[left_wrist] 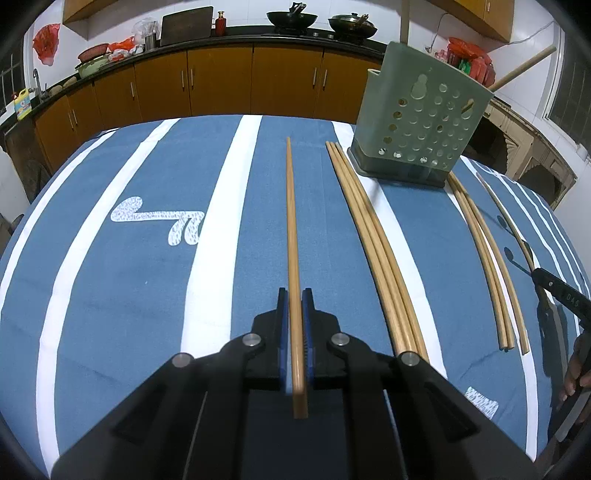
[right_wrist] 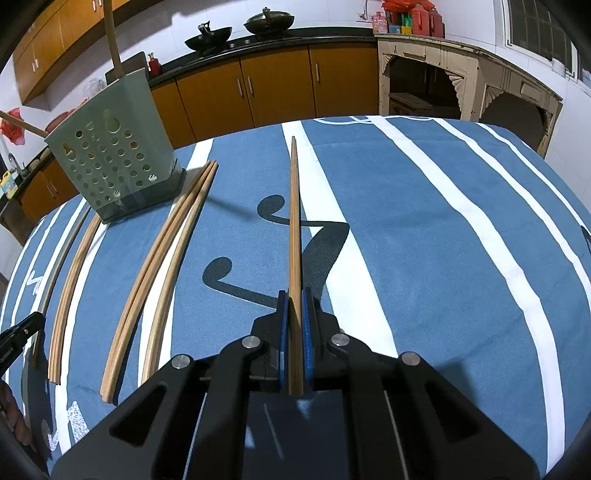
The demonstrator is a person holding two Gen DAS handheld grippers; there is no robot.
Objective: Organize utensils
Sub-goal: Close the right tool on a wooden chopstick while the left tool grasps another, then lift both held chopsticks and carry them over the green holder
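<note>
Both black grippers, left gripper and right gripper, are each clamping a long wooden chopstick; two are standing in the perforated pale-green plastic holder, upper right, while loose chopsticks are waiting on the blue-striped tabletop.

- A kitchen is seen; the walls are tiled in white.
- Orange-brown base cabinets under a dark countertop are ranged along the far wall.
- Two dark woks are set on the counter.
- Upper cabinets of the same colour are mounted above.
- A worn cream sideboard with arched openings is placed at the right.
- A window is seen beyond it.
- The table is covered by a blue cloth with white stripes.
</note>
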